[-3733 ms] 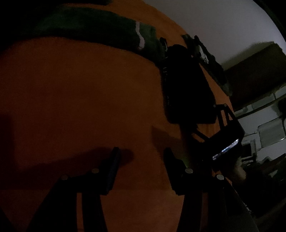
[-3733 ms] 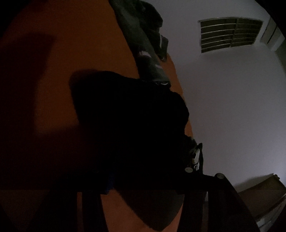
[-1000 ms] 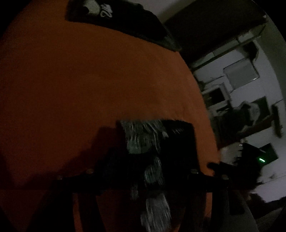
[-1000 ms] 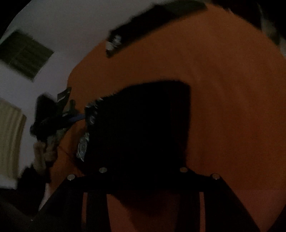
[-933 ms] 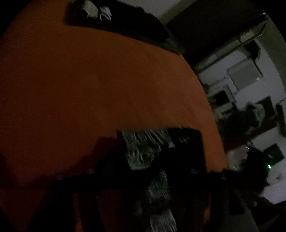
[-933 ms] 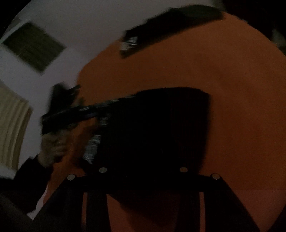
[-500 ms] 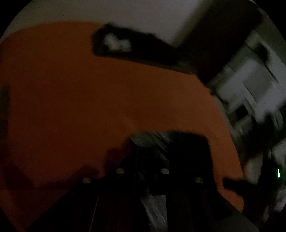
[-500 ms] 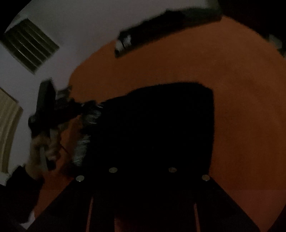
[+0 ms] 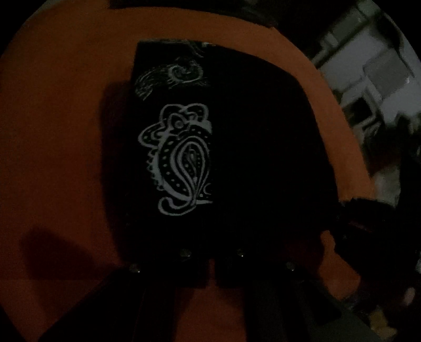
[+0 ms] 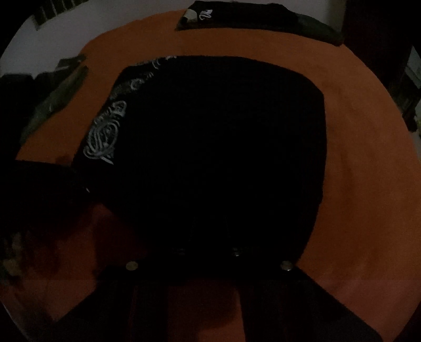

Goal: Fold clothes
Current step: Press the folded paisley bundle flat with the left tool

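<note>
Surface: orange cloth [image 9: 65, 136], dim light.
Garment: black garment [image 9: 263, 147] folded flat on the orange, white paisley print [image 9: 181, 163] along its left side.
Left gripper [image 9: 211, 263]: jaws drawn together at garment's near edge; pinch on fabric not discernible.
Right gripper [image 10: 208, 252]: jaws together at near hem; hold on fabric too dark to tell.
Elsewhere: 2 other dark garments, far edge [image 10: 252, 18] and left edge [image 10: 55, 97].

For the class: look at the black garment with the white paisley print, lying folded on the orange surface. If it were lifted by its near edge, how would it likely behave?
The black garment lies flat in layers on the orange surface, so it is probably floppy: lifted by one edge, it would likely sag and unfold. It looks like thin cloth, so probably light. Pushed, it may bunch up rather than slide.
</note>
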A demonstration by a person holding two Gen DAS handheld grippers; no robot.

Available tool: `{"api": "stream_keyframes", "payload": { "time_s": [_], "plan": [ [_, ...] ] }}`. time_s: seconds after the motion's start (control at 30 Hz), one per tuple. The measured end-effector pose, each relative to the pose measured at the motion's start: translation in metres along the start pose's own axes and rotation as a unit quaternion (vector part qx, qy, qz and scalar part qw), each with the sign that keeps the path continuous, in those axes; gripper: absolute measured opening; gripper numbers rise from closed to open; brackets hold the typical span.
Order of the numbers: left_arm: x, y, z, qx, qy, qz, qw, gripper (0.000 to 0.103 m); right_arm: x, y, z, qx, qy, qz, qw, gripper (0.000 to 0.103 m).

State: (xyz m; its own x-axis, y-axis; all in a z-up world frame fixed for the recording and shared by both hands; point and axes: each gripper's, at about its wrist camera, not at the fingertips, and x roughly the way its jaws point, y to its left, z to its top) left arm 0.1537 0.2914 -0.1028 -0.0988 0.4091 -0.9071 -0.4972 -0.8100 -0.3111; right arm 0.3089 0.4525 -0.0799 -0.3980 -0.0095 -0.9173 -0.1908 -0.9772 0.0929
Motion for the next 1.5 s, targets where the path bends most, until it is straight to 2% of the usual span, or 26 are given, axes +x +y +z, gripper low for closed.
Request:
{"api": "stream_keyframes", "payload": {
  "time_s": [0.07, 0.1, 0.17, 0.23, 0.3, 0.4, 0.5, 0.53, 0.6, 0.67, 0.7, 0.73, 0.77, 0.87, 0.97, 1.03, 1.1, 1.13, 1.2, 1.27, 1.37, 1.4, 1.47, 1.5],
  "plan": [
    [-0.012, -0.016, -0.003, 0.022, -0.002, 0.025, 0.9994, 0.009, 0.001, 0.002, 0.002, 0.020, 0.006, -0.004, 1.000, 0.000],
    [-0.018, -0.024, -0.006, 0.031, -0.006, 0.022, 0.9993, 0.012, -0.001, 0.003, 0.003, 0.035, 0.010, -0.007, 0.999, 0.003],
    [-0.019, -0.032, -0.012, 0.043, -0.008, 0.033, 0.9985, 0.032, -0.006, 0.003, 0.004, 0.070, 0.021, -0.012, 0.997, 0.016],
    [-0.014, -0.030, -0.020, 0.032, -0.009, 0.054, 0.9980, 0.033, -0.008, 0.008, 0.005, 0.103, 0.033, -0.003, 0.994, 0.060],
    [-0.014, -0.020, -0.024, -0.001, -0.004, 0.043, 0.9990, 0.033, -0.005, 0.015, 0.004, 0.108, 0.036, -0.001, 0.993, 0.064],
    [-0.025, -0.018, -0.024, -0.018, -0.021, 0.040, 0.9988, 0.033, -0.002, 0.022, 0.002, 0.101, 0.034, -0.017, 0.994, 0.064],
    [-0.033, -0.030, -0.017, -0.005, -0.038, 0.034, 0.9987, 0.033, -0.009, 0.019, 0.002, 0.126, 0.025, 0.006, 0.992, 0.062],
    [-0.030, -0.033, -0.015, -0.005, -0.037, 0.030, 0.9988, 0.034, -0.014, 0.018, 0.005, 0.130, 0.014, 0.009, 0.991, 0.046],
    [-0.023, -0.026, -0.013, -0.020, -0.042, 0.032, 0.9984, 0.034, -0.024, 0.015, 0.011, 0.135, -0.010, 0.008, 0.991, 0.027],
    [-0.019, -0.015, -0.018, -0.038, -0.050, 0.033, 0.9974, 0.033, -0.025, 0.012, 0.018, 0.134, -0.029, -0.019, 0.990, 0.026],
    [-0.017, -0.010, -0.020, -0.047, -0.055, 0.034, 0.9968, 0.031, -0.016, 0.007, 0.019, 0.129, -0.026, -0.028, 0.991, 0.021],
    [-0.016, -0.006, -0.022, -0.056, -0.058, 0.035, 0.9961, 0.020, -0.006, 0.006, 0.012, 0.125, -0.017, -0.035, 0.991, 0.004],
    [-0.022, -0.003, -0.022, -0.060, -0.058, 0.035, 0.9959, 0.016, 0.002, 0.002, 0.011, 0.124, -0.012, -0.042, 0.991, 0.000],
    [-0.041, -0.004, -0.021, -0.061, -0.060, 0.037, 0.9957, 0.018, 0.001, -0.018, 0.001, 0.138, -0.023, -0.006, 0.990, 0.000],
    [-0.056, -0.022, -0.004, -0.016, -0.075, 0.030, 0.9966, 0.022, -0.024, -0.037, 0.003, 0.170, -0.048, 0.025, 0.984, 0.000],
    [-0.052, -0.032, 0.017, 0.010, -0.080, 0.039, 0.9959, 0.029, -0.033, -0.045, 0.017, 0.167, -0.074, 0.019, 0.983, 0.000],
    [-0.036, -0.023, 0.017, 0.005, -0.066, 0.055, 0.9963, 0.030, -0.017, -0.052, 0.033, 0.160, -0.069, 0.015, 0.985, 0.000],
    [-0.029, -0.015, 0.014, -0.003, -0.056, 0.061, 0.9966, 0.030, -0.001, -0.056, 0.036, 0.154, -0.052, 0.013, 0.987, 0.000],
    [-0.030, -0.011, 0.018, -0.027, -0.049, 0.042, 0.9976, 0.030, 0.027, -0.065, 0.036, 0.142, -0.012, 0.011, 0.990, 0.000],
    [-0.043, -0.013, 0.023, -0.036, -0.049, 0.034, 0.9976, 0.030, 0.021, -0.068, 0.040, 0.131, -0.010, 0.010, 0.991, 0.000],
    [-0.062, -0.022, 0.041, -0.019, -0.072, 0.021, 0.9970, 0.030, -0.014, -0.072, 0.056, 0.127, -0.050, 0.033, 0.990, 0.001],
    [-0.056, -0.021, 0.050, -0.012, -0.066, 0.032, 0.9972, 0.031, -0.022, -0.073, 0.065, 0.124, -0.062, 0.038, 0.990, 0.001],
    [-0.040, -0.021, 0.067, 0.000, -0.052, 0.055, 0.9971, 0.031, -0.010, -0.077, 0.084, 0.118, -0.059, 0.027, 0.991, 0.001],
    [-0.018, -0.028, 0.076, -0.003, -0.029, 0.060, 0.9978, 0.031, -0.003, -0.080, 0.094, 0.115, -0.056, 0.021, 0.992, 0.001]
  ]
}}
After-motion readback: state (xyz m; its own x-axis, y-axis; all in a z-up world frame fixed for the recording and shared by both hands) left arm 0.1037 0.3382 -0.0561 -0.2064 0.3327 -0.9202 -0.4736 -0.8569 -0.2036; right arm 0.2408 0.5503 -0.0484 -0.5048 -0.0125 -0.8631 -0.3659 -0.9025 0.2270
